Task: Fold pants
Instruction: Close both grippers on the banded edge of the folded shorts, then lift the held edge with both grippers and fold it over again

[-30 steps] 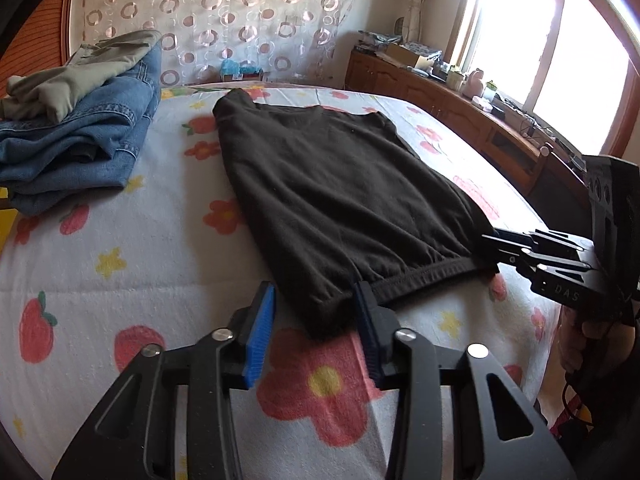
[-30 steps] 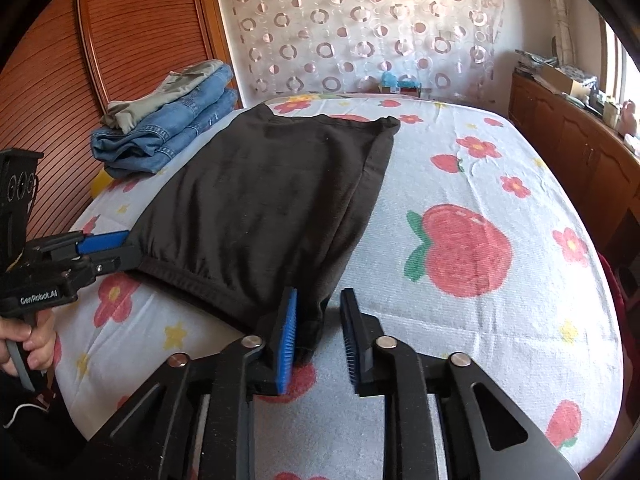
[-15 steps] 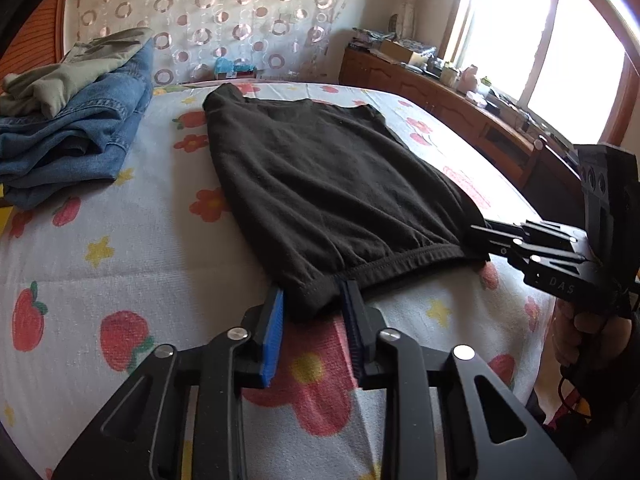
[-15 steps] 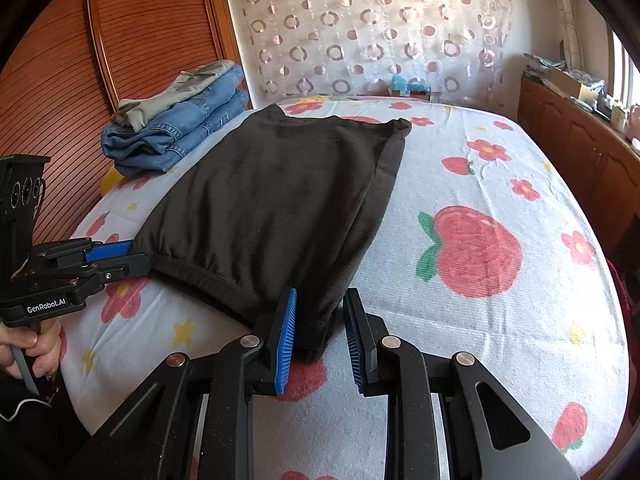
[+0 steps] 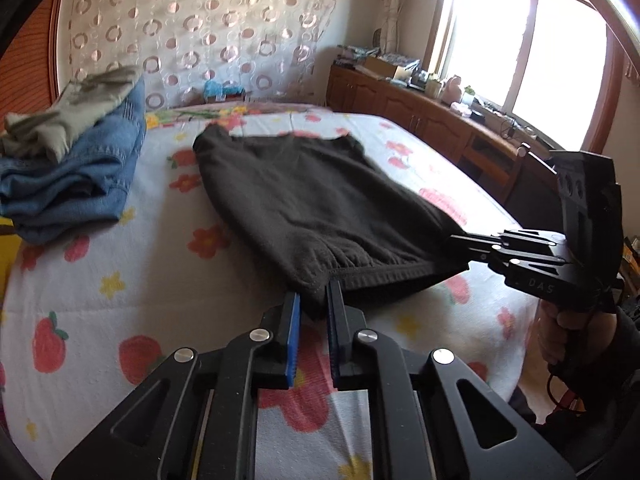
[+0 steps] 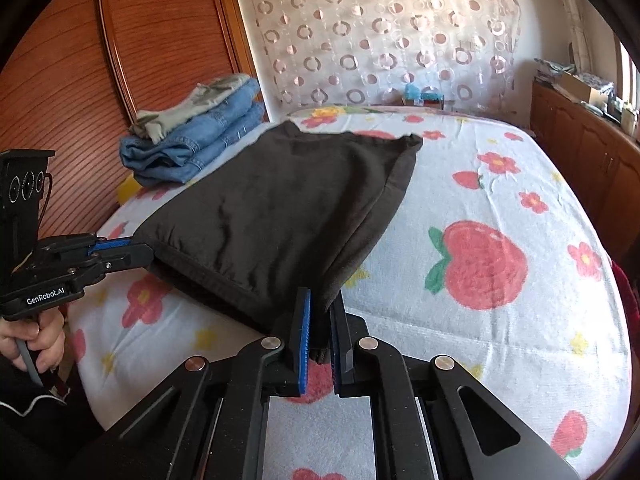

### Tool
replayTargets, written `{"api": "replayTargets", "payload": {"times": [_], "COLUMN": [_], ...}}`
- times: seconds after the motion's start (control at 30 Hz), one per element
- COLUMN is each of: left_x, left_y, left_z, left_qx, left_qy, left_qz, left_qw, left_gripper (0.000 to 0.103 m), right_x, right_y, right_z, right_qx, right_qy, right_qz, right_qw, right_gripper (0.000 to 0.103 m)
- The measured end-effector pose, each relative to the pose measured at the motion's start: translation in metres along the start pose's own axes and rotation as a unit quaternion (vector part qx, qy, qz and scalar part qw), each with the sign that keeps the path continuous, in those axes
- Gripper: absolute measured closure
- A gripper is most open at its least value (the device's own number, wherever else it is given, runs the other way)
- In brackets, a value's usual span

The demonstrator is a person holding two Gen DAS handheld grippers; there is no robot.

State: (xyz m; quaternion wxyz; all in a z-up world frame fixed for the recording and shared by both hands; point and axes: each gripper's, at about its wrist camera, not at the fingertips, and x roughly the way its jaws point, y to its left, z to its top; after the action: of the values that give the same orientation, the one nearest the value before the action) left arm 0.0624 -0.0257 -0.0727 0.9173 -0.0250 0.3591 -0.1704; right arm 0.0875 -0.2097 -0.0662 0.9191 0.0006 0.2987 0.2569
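Dark brown pants lie folded in half on the flowered bed, the elastic waistband toward me. My left gripper is shut on the waistband's left corner. My right gripper is shut on the waistband's right corner; it also shows in the left wrist view. The near end of the pants is lifted off the sheet between both grippers, while the far end still rests on the bed. The left gripper shows in the right wrist view.
A stack of folded jeans with a grey-green garment on top sits at the bed's far left. A wooden cabinet with clutter runs along the right under the window. A wooden wall panel stands left of the bed.
Both grippers closed on the waistband corners and raised the near end of the pants off the sheet.
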Motion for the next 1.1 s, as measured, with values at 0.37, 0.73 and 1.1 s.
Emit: {"api": "replayTargets", "payload": {"times": [0.37,0.73,1.1], "left_x": [-0.021,-0.045,-0.07], "left_y": [-0.008,-0.014,-0.021], "left_z": [0.012,0.023,0.036], "left_qx": [0.011,0.021,0.036], "left_qy": [-0.03,-0.063,-0.095], "left_qz": [-0.019,-0.029,-0.034], "left_qw": [0.9993,0.9973,0.9942], "left_gripper": [0.091,0.091,0.091], "right_x": [-0.026,-0.05,-0.067], "right_y": [0.005,0.008,0.006], "right_z": [0.006,0.01,0.015], "right_qx": [-0.013,-0.028,-0.029], "right_qy": [-0.029,-0.05,-0.073], "right_qz": [0.006,0.011,0.02], "right_qw": [0.999,0.998,0.997], "right_gripper": [0.096,0.096,0.097]}}
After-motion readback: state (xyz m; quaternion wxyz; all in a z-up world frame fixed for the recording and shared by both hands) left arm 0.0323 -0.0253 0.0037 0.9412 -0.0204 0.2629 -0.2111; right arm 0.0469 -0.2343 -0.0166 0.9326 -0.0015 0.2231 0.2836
